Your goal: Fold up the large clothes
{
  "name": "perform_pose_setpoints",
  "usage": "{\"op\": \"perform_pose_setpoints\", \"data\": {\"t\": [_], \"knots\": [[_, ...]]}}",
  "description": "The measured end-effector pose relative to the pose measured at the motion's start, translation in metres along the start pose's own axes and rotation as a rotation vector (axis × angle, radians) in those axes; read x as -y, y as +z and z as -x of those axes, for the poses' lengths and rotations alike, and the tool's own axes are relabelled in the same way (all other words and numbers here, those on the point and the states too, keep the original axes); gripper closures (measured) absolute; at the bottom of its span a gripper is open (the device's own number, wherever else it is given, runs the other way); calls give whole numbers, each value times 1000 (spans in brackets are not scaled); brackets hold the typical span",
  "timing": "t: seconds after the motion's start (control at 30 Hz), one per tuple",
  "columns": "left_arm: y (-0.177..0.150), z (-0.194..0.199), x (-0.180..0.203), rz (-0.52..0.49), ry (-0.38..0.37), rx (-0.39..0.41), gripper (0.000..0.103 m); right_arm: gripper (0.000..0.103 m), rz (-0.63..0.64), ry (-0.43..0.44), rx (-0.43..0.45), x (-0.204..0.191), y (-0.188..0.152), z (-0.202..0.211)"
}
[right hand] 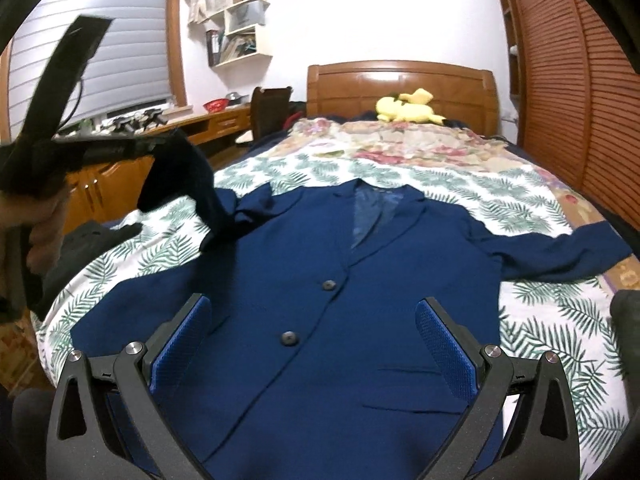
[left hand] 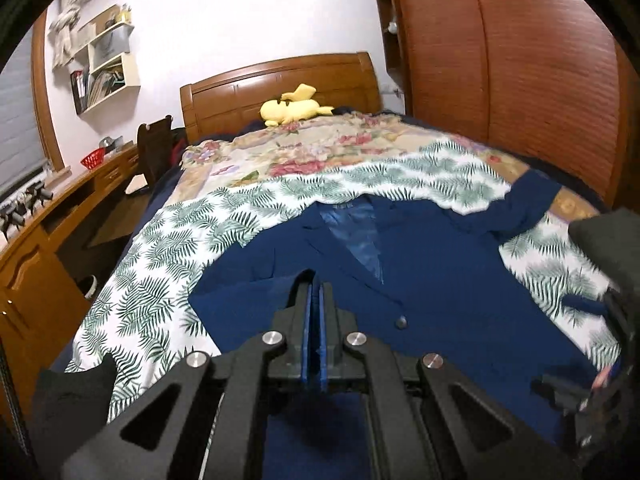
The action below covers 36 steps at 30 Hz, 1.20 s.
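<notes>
Bedroom scene, leaf-print bedspread [right hand: 532,320] at frame bottom. Right gripper [right hand: 314,344] hovers with jaws spread wide over a navy blazer [right hand: 320,248] lying face-up, buttoned, at centre frame. Left gripper [left hand: 317,304], jaws closed, pinches blazer fabric, the sleeve [right hand: 224,208] lifted at left. Behind: floral quilt [right hand: 384,140], yellow plush toy [right hand: 408,110], wooden headboard [right hand: 400,80].
</notes>
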<state>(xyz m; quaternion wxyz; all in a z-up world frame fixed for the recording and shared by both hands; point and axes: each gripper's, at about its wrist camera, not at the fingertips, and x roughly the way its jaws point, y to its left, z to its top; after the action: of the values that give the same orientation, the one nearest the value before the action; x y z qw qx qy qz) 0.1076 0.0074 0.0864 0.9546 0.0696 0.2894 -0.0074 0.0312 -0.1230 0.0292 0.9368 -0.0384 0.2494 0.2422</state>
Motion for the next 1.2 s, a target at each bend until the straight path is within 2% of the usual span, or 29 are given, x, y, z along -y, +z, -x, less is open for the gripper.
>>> {"op": "perform_pose_setpoints", "data": {"t": [0.1, 0.17, 0.37, 0.53, 0.7, 0.8, 0.87, 0.97, 1.1, 1.2], "knots": [[-15, 1, 7, 7, -6, -23, 102, 0, -4, -9, 13, 3, 3, 0], [-27, 4, 6, 29, -43, -39, 100, 0, -5, -10, 16, 3, 5, -2], [-63, 20, 2, 70, -84, -52, 85, 0, -20, 12, 17, -1, 10, -13], [-99, 35, -19, 122, -54, -54, 82, 0, 8, 74, -20, -18, 4, -35], [-134, 44, -41, 161, -4, -72, 81, 10, 75, 164, -89, -49, -9, -66], [-153, 49, -51, 171, 25, -64, 81, 21, 115, 214, -130, -72, -15, -85], [-163, 49, -62, 216, 20, -75, 81, 27, 140, 252, -158, -89, -18, -98], [-165, 54, -68, 218, 24, -64, 81, 34, 166, 314, -203, -112, -23, -114], [-172, 65, -77, 215, 46, -50, 81, 36, 191, 397, -255, -136, -30, -130], [-177, 72, -81, 206, 63, -44, 81, 46, 237, 395, -303, -149, -41, -143]]}}
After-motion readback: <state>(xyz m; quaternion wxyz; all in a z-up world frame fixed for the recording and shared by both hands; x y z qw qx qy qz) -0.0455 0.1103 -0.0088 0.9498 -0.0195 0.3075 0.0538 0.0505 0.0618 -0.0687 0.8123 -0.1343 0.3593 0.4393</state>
